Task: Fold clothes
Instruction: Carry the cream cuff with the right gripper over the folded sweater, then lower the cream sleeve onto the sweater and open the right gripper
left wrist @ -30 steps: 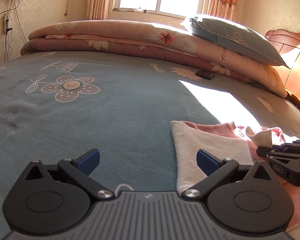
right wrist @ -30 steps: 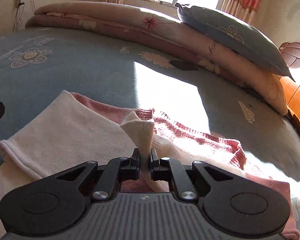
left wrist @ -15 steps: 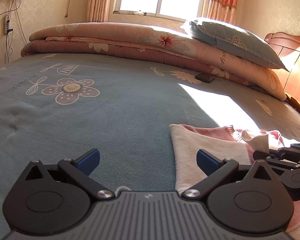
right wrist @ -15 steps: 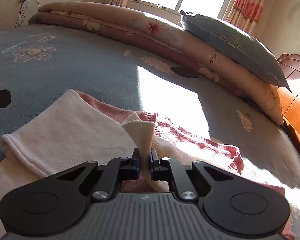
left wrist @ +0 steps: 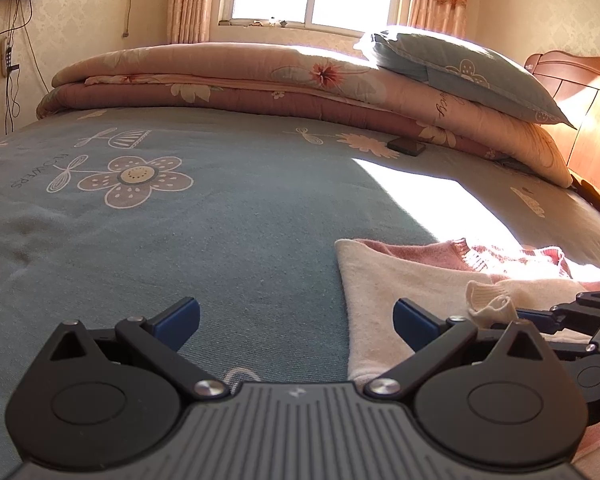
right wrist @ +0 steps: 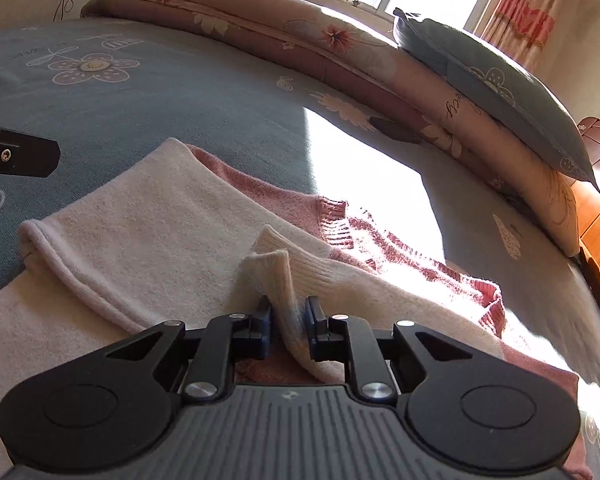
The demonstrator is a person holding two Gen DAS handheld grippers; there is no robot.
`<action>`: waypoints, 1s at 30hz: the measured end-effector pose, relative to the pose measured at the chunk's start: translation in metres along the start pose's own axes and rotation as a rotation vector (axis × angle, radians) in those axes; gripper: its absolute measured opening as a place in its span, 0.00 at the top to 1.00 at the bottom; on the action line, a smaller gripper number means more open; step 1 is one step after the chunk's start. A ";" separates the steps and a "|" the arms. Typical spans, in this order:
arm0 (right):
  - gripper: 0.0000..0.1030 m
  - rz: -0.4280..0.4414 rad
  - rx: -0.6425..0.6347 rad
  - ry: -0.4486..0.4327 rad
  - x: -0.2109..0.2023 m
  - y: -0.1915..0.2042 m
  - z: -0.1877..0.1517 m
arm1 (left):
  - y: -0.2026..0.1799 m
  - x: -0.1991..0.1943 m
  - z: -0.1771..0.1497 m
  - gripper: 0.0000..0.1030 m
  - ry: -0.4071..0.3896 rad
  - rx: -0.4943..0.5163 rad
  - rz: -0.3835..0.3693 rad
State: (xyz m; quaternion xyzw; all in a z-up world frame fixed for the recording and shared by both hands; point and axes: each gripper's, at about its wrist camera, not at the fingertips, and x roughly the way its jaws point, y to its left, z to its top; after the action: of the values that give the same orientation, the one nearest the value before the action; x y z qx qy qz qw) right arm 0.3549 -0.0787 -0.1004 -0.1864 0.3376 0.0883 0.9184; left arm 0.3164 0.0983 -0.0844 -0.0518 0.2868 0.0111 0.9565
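On bed: right claw clamps sweater cuff, left claw released, empty; mid sleeve fold, next lay cuff flat on body

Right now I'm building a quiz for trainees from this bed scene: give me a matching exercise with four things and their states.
Things:
1. left tool
2. right tool
3. pillow
4. small dark object

States:
A. lying flat on the blue sheet
B. open, holding nothing
C. resting on the folded quilt
D. closed on the cream cuff

Pairs: 1-B, 2-D, 3-C, 4-A
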 end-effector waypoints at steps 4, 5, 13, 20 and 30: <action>0.55 0.128 0.076 -0.003 -0.030 -0.014 0.002 | -0.004 -0.001 -0.002 0.00 -0.003 0.022 -0.002; 0.54 0.140 0.085 -0.009 -0.041 -0.021 0.000 | -0.004 -0.002 -0.002 0.00 -0.004 0.027 -0.002; 0.36 -0.015 0.194 -0.068 -0.121 -0.129 -0.062 | -0.049 -0.018 0.001 0.01 -0.020 0.088 -0.084; 0.29 -0.263 0.365 0.058 -0.105 -0.224 -0.166 | -0.159 -0.012 0.028 0.01 0.133 0.116 -0.484; 0.28 -0.191 0.431 -0.013 -0.063 -0.253 -0.185 | -0.288 0.040 0.025 0.01 0.284 0.102 -0.664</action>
State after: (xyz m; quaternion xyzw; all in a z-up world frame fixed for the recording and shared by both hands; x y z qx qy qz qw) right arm 0.2717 -0.3872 -0.1177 -0.0164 0.3234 -0.0720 0.9434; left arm 0.3783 -0.1861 -0.0590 -0.0951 0.3844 -0.3219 0.8600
